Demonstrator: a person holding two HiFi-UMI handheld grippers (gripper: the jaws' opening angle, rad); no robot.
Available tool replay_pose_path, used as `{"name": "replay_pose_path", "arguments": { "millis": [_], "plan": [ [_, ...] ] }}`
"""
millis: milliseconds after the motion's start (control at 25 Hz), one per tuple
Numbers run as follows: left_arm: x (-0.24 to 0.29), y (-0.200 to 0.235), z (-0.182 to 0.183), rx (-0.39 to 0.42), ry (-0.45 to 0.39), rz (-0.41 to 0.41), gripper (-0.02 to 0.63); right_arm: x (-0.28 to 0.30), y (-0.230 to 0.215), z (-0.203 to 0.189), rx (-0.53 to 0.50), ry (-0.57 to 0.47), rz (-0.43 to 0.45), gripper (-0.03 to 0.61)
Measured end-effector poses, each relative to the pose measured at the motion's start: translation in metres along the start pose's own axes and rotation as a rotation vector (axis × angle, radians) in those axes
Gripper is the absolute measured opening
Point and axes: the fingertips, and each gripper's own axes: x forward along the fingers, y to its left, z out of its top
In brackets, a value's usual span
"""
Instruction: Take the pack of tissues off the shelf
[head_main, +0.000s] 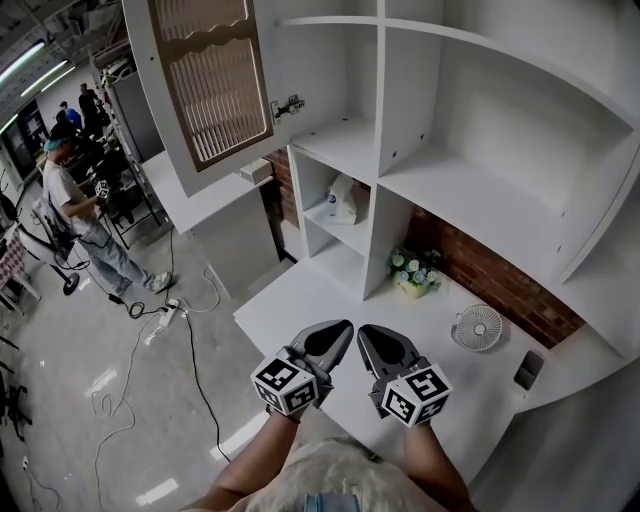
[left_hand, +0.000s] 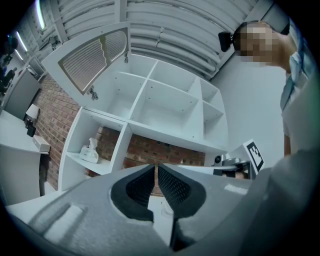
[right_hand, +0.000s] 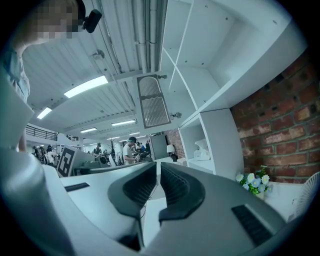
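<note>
Holds the left tongs (head_main: 343, 327) and the right tongs (head_main: 366, 331) side by side at 6 o'clock of the head view, low over the near part of the white worktop (head_main: 296, 312), with the tips toward 12 o'clock. Shows both tongs closed, jaws together, with nothing between them in either gripper view. Places the pack of tissues (head_main: 342, 200) at 12 o'clock from the tongs, well apart from them and untouched, standing on the shelf (head_main: 352, 236) of the narrow lower compartment, in front of the brick wall (head_main: 497, 282), with one tissue sticking up from its top. Puts a small pot of flowers (head_main: 413, 270) between 1 and 2 o'clock on the worktop, near the compartment's side wall, a small white fan (head_main: 477, 326) at 3 o'clock, and a dark phone (head_main: 528, 369) lying flat near 4 o'clock. Leaves the slatted cabinet door (head_main: 205, 80) standing open at 11 o'clock. Includes a person (head_main: 75, 205) standing on the floor at 10 o'clock, far from the worktop.
</note>
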Motion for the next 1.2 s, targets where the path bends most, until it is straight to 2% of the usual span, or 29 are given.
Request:
{"name": "replay_pose_path", "arguments": {
  "millis": [440,1200],
  "plan": [
    [0.010,0.009,0.003,-0.004,-0.001,-0.006,0.011,0.011,-0.014,0.003,0.014,0.011,-0.005,0.020],
    [0.017,0.051,0.002,-0.026,0.030,-0.037,0.012,0.049,-0.033,-0.007,0.053,0.023,-0.049,0.020]
  ]
}}
